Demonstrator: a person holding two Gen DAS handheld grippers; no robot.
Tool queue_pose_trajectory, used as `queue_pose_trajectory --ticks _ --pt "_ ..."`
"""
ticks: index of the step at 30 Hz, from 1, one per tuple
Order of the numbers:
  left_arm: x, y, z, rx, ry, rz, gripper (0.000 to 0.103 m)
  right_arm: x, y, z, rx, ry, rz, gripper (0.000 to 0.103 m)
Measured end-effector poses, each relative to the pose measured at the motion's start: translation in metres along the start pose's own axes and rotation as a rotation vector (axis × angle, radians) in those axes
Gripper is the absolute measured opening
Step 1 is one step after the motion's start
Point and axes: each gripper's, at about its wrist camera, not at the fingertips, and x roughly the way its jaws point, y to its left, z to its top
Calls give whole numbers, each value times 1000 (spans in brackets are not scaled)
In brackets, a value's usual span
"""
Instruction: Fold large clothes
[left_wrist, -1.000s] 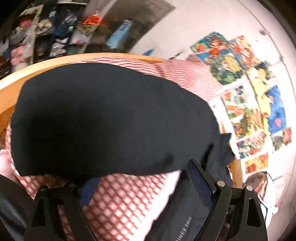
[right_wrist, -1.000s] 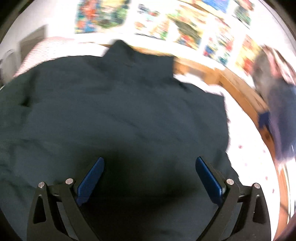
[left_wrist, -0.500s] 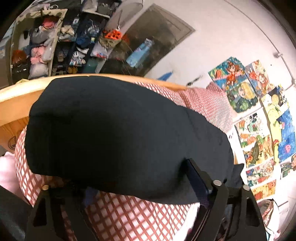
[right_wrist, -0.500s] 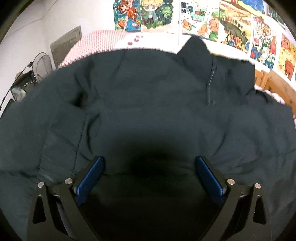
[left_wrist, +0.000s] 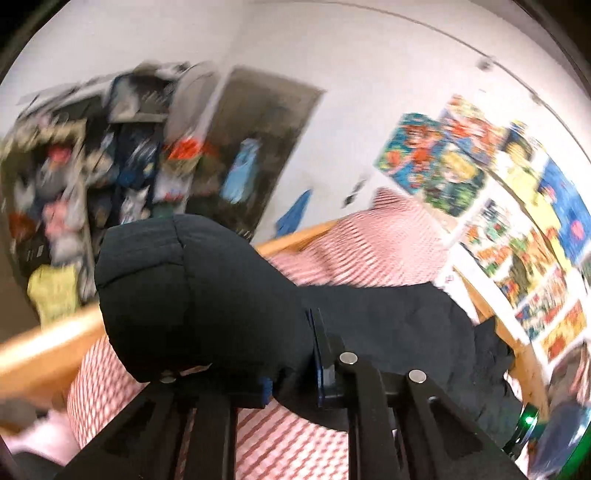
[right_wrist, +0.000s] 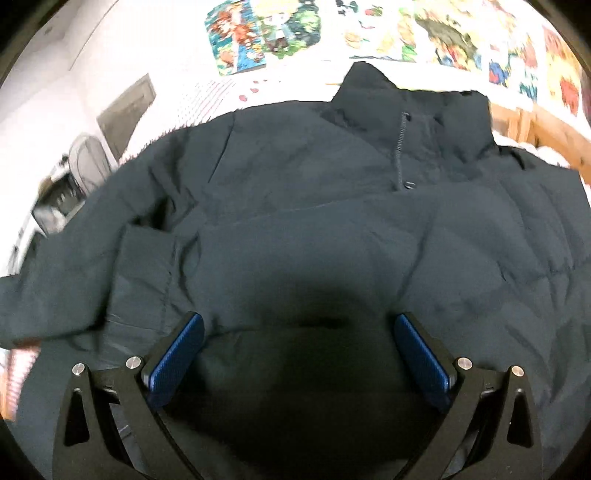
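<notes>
Bedspread (left_wrist: 388, 251) pink-checked (posters on wall) | left gripper (left_wrist: 291, 373) fingers clamping jacket (right_wrist: 332, 229) | right gripper (right_wrist: 295, 354) fingers spread, empty

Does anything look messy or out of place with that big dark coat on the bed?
Nothing looks damaged. The dark jacket lies rumpled on the checked bedding, zip partly open. The left gripper is clamped on a puffy bunch of it; the right gripper is open.
</notes>
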Motion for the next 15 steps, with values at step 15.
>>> queue_pose_trajectory --ticks 15 --pt "-50 -212 -6 436 -6 -480 15 -101 -131 -15 217 -123 -97 101"
